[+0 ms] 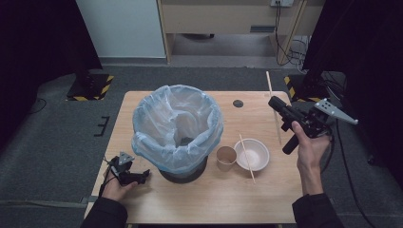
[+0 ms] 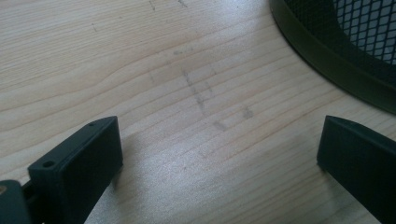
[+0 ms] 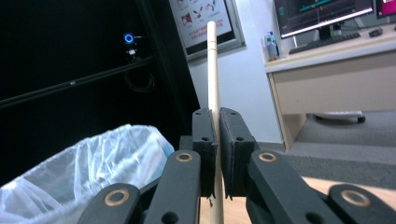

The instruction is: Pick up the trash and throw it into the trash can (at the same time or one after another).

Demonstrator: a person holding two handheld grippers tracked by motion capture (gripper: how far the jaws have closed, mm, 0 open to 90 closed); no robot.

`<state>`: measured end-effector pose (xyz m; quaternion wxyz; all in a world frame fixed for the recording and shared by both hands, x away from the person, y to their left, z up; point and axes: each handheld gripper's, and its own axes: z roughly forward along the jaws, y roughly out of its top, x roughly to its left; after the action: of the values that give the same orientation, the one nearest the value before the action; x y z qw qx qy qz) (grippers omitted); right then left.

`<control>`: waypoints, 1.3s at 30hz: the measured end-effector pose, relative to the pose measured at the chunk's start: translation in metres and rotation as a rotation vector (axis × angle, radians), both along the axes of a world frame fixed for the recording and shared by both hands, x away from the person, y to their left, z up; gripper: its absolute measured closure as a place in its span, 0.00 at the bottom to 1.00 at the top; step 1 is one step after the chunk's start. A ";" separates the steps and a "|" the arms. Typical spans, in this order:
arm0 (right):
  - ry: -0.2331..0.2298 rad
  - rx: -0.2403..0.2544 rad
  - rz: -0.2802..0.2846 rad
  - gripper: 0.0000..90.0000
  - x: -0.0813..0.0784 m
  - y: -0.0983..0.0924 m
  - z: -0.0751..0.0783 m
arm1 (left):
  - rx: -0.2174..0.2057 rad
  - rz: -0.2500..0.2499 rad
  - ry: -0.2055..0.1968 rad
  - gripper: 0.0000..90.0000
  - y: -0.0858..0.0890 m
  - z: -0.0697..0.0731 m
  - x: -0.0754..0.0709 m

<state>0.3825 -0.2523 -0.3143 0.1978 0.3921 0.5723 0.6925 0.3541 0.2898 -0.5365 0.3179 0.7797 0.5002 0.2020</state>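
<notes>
R gripper (image 1: 276,105): raised over the counter's (image 1: 157,204) right edge, fingers (image 3: 205,140) clamped on a chopstick (image 3: 213,70); R gripper view shows the stick upright between the pads.
Chopstick, high view (image 1: 272,95): off the counter, runs from beyond the far edge down toward the right side, near the bowl but apart from it.
L gripper (image 1: 138,176): low at front-left corner, just beside the bin base; fingers (image 2: 79,163) apart, nothing between, bare wood under them.
Bin (image 1: 177,124): mesh wastebasket w/ blue-white liner, centre of counter.
Paper cup (image 1: 226,156): right of bin, touching bowl.
Bowl (image 1: 252,154): white, 2nd chopstick (image 1: 247,159) lying across it.
</notes>
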 end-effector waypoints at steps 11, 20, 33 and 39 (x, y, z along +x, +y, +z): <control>-0.065 0.001 0.037 0.95 0.004 0.019 0.032 | -0.001 0.000 0.000 0.00 0.000 0.000 0.000; -0.101 0.008 0.075 0.95 0.006 0.041 0.049 | 0.000 0.000 0.000 0.00 0.000 0.000 0.000; -0.120 0.027 0.128 0.95 0.012 0.074 0.064 | 0.000 0.000 0.000 0.00 0.000 0.000 0.000; -0.127 0.024 0.149 0.95 0.016 0.089 0.067 | 0.000 0.000 0.000 0.00 0.000 0.000 0.000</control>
<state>0.3984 -0.1630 -0.2471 0.1769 0.3063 0.5777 0.7356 0.3541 0.2898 -0.5365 0.3179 0.7797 0.5003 0.2019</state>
